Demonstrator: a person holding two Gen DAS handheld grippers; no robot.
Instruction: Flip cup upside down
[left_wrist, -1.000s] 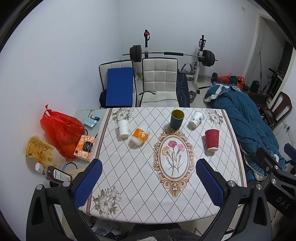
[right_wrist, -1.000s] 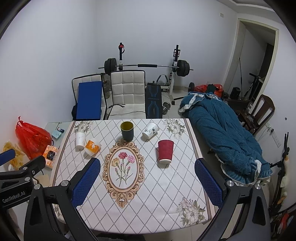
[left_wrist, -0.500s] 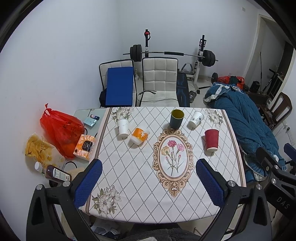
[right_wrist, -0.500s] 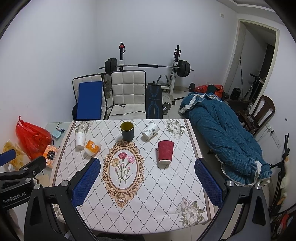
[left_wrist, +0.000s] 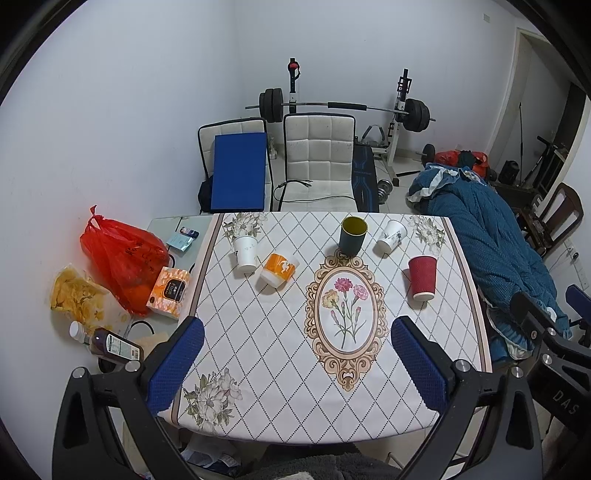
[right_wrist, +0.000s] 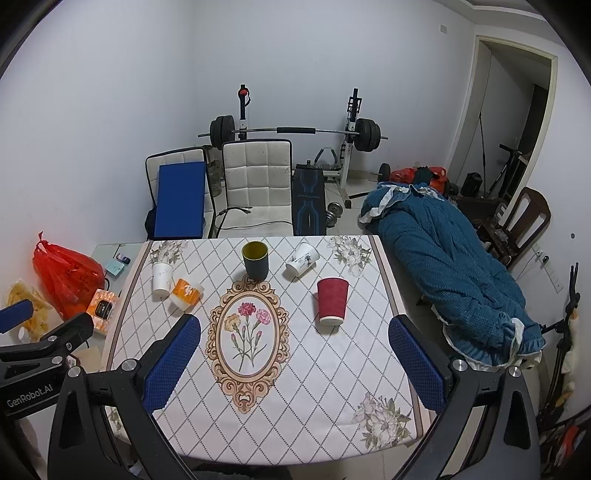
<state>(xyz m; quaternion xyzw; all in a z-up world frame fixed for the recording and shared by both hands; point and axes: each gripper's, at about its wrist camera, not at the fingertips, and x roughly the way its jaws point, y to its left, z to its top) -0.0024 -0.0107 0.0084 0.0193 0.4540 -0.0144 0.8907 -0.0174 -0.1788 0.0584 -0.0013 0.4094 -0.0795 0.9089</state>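
From the left wrist view, the left gripper (left_wrist: 295, 354) hangs spread wide and empty above the near edge of the diamond-patterned tablecloth table (left_wrist: 258, 354). At twelve o'clock stands the dark green cup with yellow lining (left_wrist: 353, 236), mouth up; the red ribbed paper cup (left_wrist: 422, 277) at one o'clock, the orange-and-white cup (left_wrist: 279, 269) and the plain white paper cup (left_wrist: 245, 249) at eleven already appear inverted, while a printed white paper cup (left_wrist: 391, 236) seems tipped on its side. From the right wrist view, the right gripper (right_wrist: 293, 352) is likewise released and empty, with the green cup (right_wrist: 255, 260) at twelve. This reads as the approach step; next, one gripper should probably advance, close around an unflipped cup's wall, then lift and rotate.
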